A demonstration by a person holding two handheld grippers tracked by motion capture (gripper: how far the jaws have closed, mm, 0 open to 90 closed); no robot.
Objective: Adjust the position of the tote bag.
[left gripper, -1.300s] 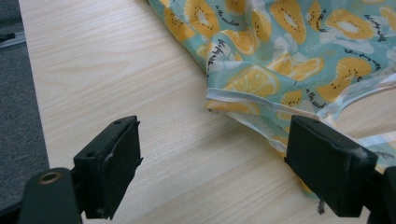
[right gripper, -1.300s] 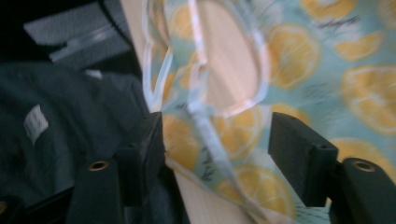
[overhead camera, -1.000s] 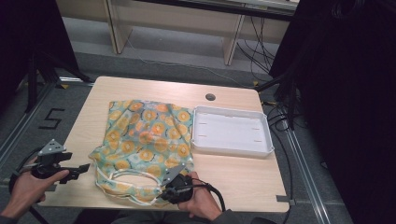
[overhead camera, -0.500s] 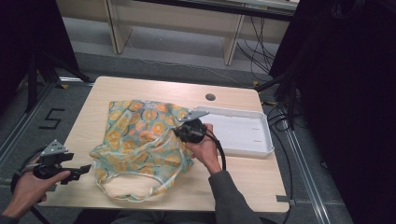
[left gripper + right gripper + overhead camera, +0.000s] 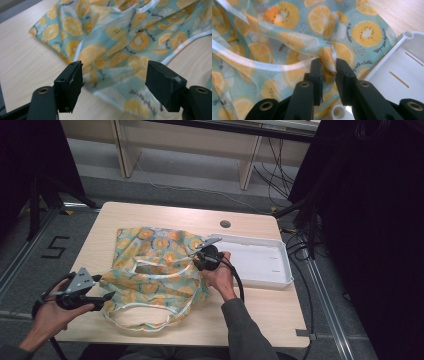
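Cloth (image 5: 287,45) lies bunched on the table (image 5: 260,305): the right gripper (image 5: 328,66) has a fold between its easing-apart jaws; the left gripper (image 5: 113,80), jaws narrowing yet unclenched, straddles the hem.

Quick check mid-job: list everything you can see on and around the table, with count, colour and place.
Fruit-print cloth: one, teal with orange and yellow slices and white edging, rumpled across the table's middle and near edge.
Tray: one, white, right half of the table, the cloth's right edge beside it.
Table: one, light wood, with a dark round hole near the far edge.
Shelf unit: one, pale wood, on the floor beyond the table.
Left claw: black, jaws apart and just closing in, at the cloth's near left edge, not pressing it.
Right claw: black, jaws just opening, a fold of cloth between them, beside the tray.
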